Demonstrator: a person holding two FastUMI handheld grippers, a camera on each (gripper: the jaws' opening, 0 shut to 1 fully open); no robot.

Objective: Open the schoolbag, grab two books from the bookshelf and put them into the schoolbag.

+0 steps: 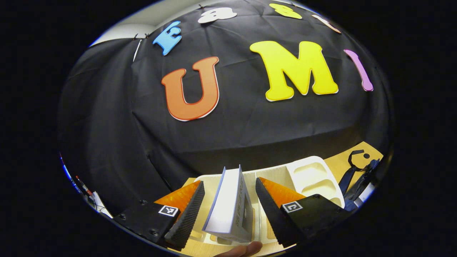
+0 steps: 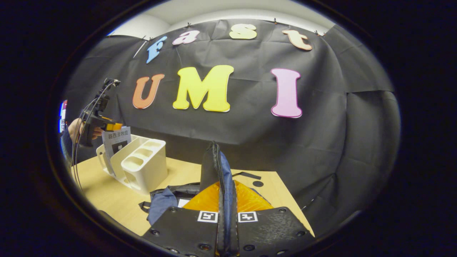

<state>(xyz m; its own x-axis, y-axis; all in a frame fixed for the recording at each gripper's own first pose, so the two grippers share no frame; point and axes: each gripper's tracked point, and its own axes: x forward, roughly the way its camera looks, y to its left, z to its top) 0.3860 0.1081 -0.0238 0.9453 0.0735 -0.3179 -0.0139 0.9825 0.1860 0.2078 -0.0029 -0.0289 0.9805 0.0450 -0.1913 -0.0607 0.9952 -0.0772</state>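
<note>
The book (image 1: 228, 207) between the left gripper (image 1: 228, 210) fingers has matt paper pages and a smooth, slightly glossy cover. Behind the book, the bookshelf (image 1: 310, 175) looks like smooth, cream plastic with a soft sheen. Under the bookshelf, the table (image 2: 107, 192) is pale, matt wood. Right of the bookshelf, the schoolbag (image 2: 214, 167) is soft woven cloth with a toothed zipper edge.

A book (image 2: 116, 140) at the left of the right gripper view shows the Chinese title 路西法效应 on its cover. Square black-and-white marker tags sit on both grippers; they carry no readable words.
</note>
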